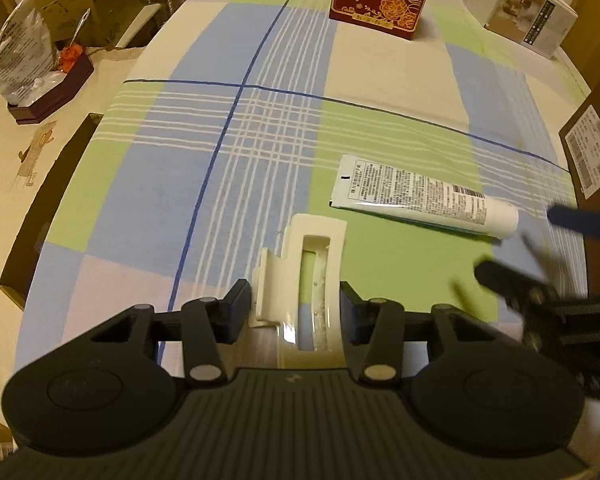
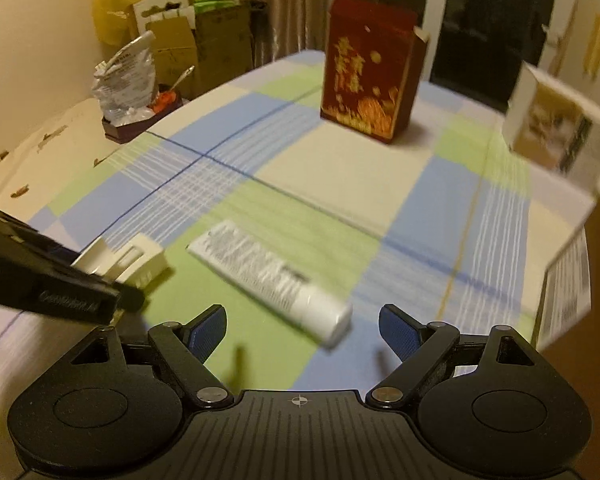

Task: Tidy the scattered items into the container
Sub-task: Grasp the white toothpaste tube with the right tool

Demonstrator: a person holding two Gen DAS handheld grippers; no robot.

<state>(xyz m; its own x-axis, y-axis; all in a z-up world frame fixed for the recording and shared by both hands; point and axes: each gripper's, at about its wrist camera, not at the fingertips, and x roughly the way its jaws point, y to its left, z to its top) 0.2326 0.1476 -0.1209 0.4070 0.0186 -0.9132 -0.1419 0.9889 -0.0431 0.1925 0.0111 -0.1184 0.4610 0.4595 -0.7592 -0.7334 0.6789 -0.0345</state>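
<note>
The left gripper (image 1: 296, 312) pinches a cream hair clip (image 1: 304, 276) between its fingers, low over the checked tablecloth (image 1: 204, 132). The right gripper (image 2: 302, 330) hangs with fingers spread wide, just before the capped end of a white tube (image 2: 272, 280) — its fine print too small to read. A red box (image 2: 370, 68) with gold Chinese characters stands well beyond. On the far right a brown cardboard box (image 2: 592, 320) bears a label.

My left tongs (image 1: 296, 308) and right tongs (image 2: 302, 330) are matte black, with ribbed housing, silver rivets and blue finger pads (image 2: 208, 332).
</note>
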